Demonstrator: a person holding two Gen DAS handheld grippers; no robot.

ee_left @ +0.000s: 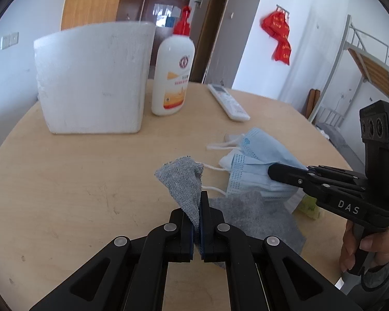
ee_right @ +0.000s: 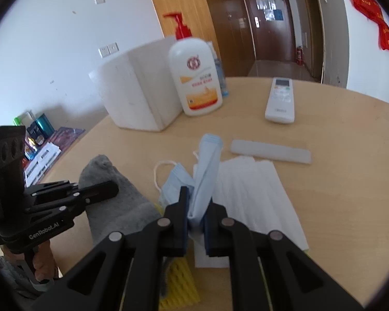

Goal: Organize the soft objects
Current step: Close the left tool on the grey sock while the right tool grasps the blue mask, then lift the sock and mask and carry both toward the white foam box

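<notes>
My left gripper (ee_left: 198, 207) is shut on a grey sock (ee_left: 184, 181) and lifts one end of it off the round wooden table (ee_left: 77, 181); the rest of the sock lies flat. My right gripper (ee_right: 195, 207) is shut on a light blue face mask (ee_right: 206, 171), raising it above more blue masks (ee_right: 176, 178) and a white mask (ee_right: 254, 191). In the left wrist view the right gripper (ee_left: 275, 172) rests on the mask pile (ee_left: 259, 160). In the right wrist view the left gripper (ee_right: 111, 189) sits on the sock (ee_right: 116, 191).
A white foam box (ee_left: 93, 77) stands at the back left with a lotion pump bottle (ee_left: 172, 77) beside it. A white remote (ee_left: 228, 102) lies further right. A translucent strip (ee_right: 271, 151) lies behind the masks. A yellow sponge (ee_right: 179, 282) sits under my right gripper.
</notes>
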